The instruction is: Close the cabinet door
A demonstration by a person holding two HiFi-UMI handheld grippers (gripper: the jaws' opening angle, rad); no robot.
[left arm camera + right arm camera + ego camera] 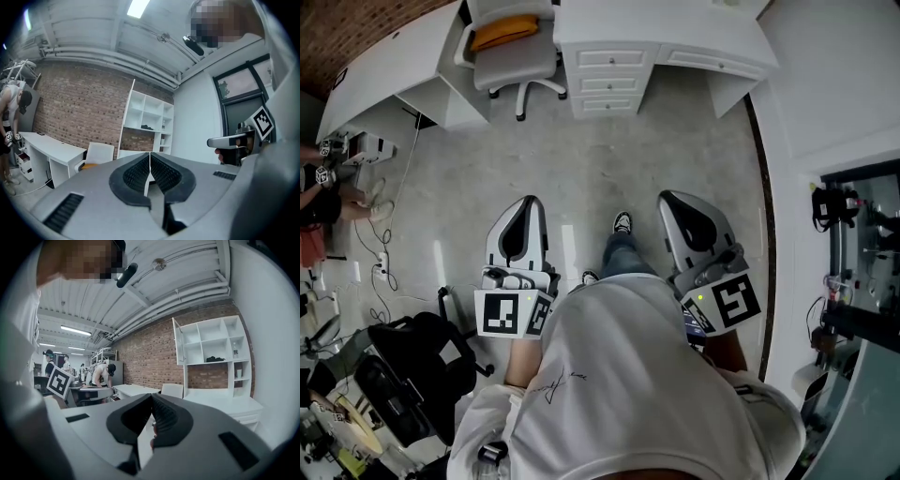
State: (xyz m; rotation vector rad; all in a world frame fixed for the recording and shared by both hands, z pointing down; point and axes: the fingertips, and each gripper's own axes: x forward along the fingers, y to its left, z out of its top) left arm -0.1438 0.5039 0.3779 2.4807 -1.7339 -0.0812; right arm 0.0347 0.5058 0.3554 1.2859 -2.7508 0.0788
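The left gripper [528,202] and right gripper [667,199] hang over mottled grey floor [581,178]. Each one's ribbed black pads [133,176] are pressed together on nothing.

shirt [628,375] white | jeans [625,251] blue | left gripper [528,200] grey | right gripper [667,197] grey

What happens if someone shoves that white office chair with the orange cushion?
The white office chair would likely roll: its star base has castors, on smooth grey floor. The orange cushion looks loose and might slide off.
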